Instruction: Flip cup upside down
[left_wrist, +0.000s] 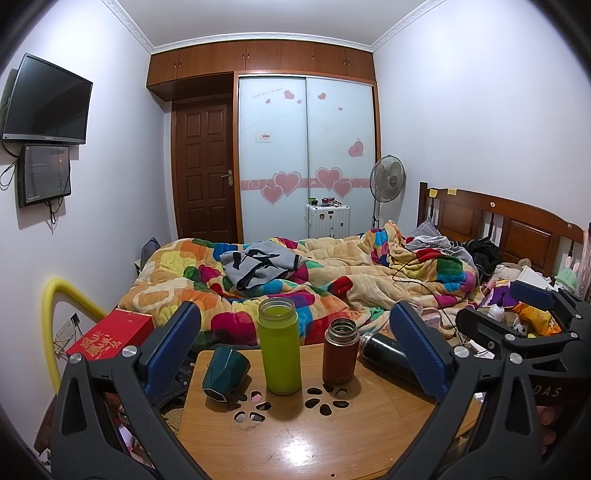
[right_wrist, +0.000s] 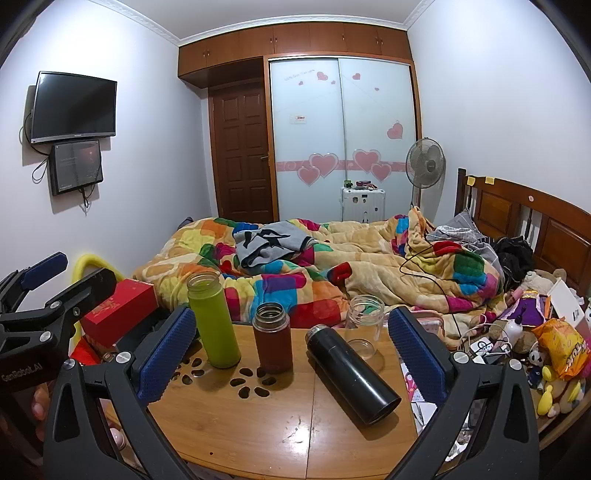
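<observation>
On the small wooden table (left_wrist: 295, 435) a lime-green bottle (left_wrist: 279, 347) and a brown-red bottle (left_wrist: 340, 350) stand upright with open mouths. A dark teal faceted cup (left_wrist: 223, 373) lies tilted at the table's left edge. A black flask (right_wrist: 352, 373) lies on its side at the right. A clear glass jar (right_wrist: 364, 326) stands upright behind it. My left gripper (left_wrist: 295, 350) is open and empty, in front of the two bottles. My right gripper (right_wrist: 291, 354) is open and empty, with the brown-red bottle (right_wrist: 272, 338) and black flask between its fingers' lines.
A bed with a colourful blanket (left_wrist: 295, 273) lies behind the table. A red box (left_wrist: 110, 334) and a yellow tube (left_wrist: 50, 325) are at the left. Toys, snack bags and cables (right_wrist: 546, 350) clutter the right. The table (right_wrist: 258, 424) has petal-shaped cut-outs.
</observation>
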